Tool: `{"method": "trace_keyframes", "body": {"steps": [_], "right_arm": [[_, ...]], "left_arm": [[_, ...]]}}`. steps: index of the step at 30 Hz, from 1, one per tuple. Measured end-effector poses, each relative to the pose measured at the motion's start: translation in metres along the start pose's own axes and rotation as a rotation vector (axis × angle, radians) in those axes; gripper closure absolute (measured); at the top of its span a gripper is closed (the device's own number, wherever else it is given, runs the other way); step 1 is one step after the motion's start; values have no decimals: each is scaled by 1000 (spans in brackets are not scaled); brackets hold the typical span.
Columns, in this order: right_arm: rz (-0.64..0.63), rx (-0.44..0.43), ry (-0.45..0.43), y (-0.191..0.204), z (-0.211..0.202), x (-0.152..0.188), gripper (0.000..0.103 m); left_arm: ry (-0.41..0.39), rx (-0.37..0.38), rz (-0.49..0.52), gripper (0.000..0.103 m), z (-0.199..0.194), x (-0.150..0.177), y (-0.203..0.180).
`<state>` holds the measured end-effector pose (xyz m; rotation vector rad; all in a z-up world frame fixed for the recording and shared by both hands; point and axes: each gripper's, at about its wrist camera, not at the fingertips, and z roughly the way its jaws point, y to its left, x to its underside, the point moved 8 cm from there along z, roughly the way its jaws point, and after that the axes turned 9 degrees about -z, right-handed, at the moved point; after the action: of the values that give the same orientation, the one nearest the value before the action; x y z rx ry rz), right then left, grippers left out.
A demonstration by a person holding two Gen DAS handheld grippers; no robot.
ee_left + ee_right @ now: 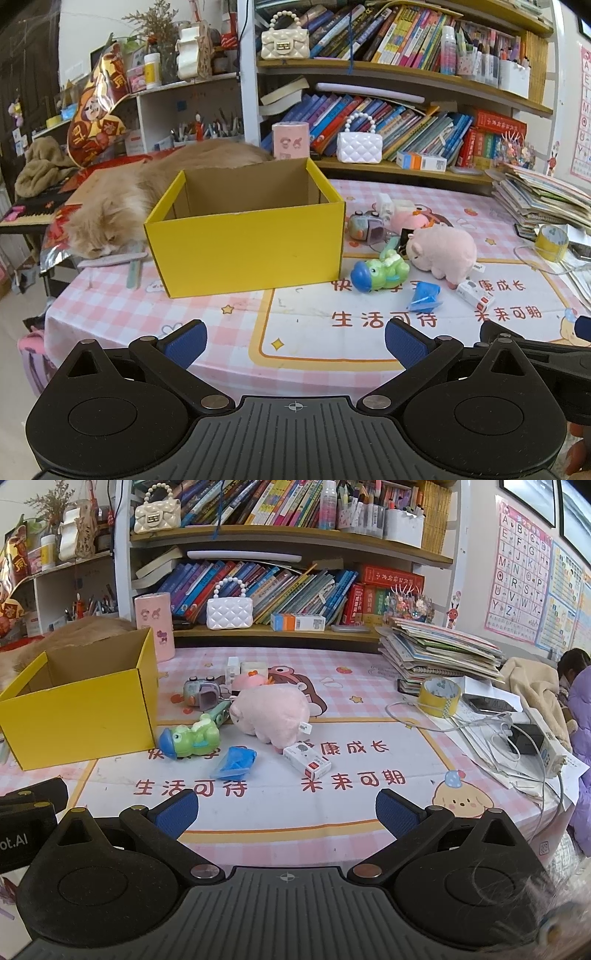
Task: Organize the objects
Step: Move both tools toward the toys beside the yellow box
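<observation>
While both the left gripper (295, 341) and right gripper (287, 812) hang wide apart holding nothing, toys lie beside the yellow box (247, 240).

**Toys beside the box**

We see our right gripper (286, 814) spread wide over the tablecloth (369, 709), holding nothing. Ahead, the yellow box (79, 716) stands open at left. Beside it lie a green frog (192, 736), pink pig (271, 714), blue wrapper (234, 762) and white carton (307, 761).
</observation>
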<state>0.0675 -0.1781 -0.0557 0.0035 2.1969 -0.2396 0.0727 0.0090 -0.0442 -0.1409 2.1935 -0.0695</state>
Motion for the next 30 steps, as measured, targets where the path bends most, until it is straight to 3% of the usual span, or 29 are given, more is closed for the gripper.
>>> {"method": "trace_keyframes", "body": {"steps": [17, 30], "right_arm": [[5, 20, 6, -3, 0, 4, 0], [4, -11, 67, -12, 29, 7, 0]], "left_arm": [[5, 36, 3, 0, 5, 0, -5], [78, 34, -4, 0, 30, 2, -21]]}}
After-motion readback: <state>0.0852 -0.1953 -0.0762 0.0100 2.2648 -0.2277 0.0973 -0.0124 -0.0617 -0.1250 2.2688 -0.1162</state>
